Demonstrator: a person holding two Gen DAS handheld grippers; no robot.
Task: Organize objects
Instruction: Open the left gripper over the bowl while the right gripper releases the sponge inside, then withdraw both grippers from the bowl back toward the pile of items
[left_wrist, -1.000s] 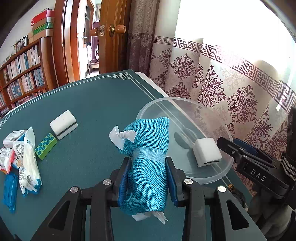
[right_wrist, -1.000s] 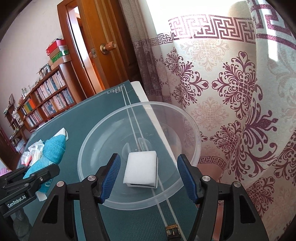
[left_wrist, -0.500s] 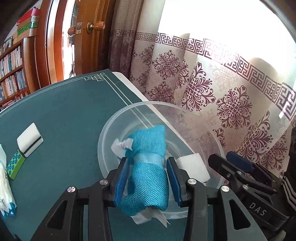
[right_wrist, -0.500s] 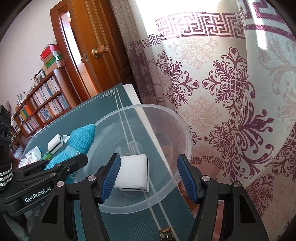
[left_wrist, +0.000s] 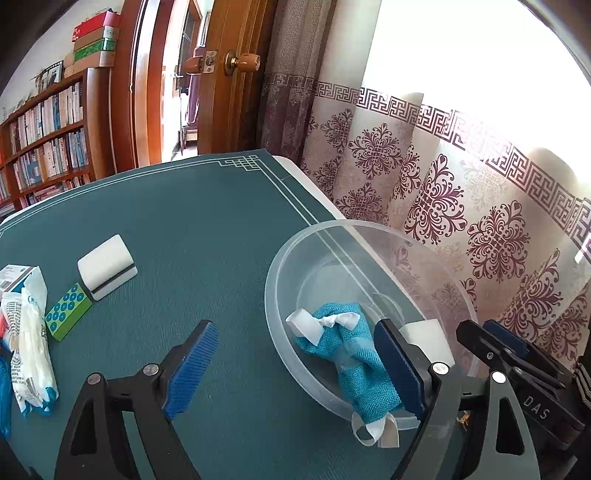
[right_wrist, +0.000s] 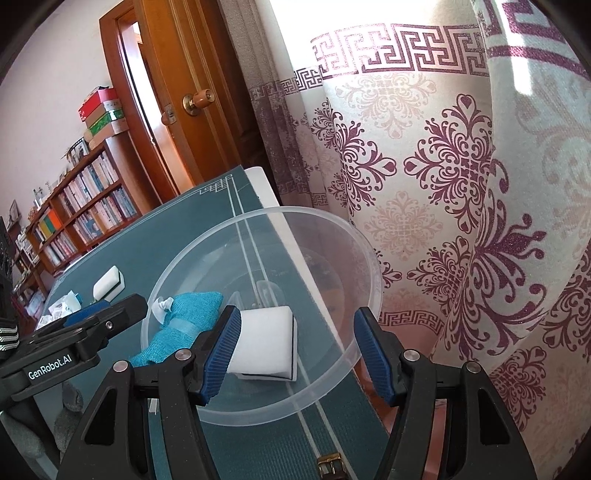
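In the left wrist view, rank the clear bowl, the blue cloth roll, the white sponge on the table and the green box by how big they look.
1. Bowl
2. Cloth roll
3. Sponge
4. Green box

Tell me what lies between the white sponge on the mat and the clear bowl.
Nothing: in the left wrist view only bare green mat stretches from the white sponge to the clear bowl.
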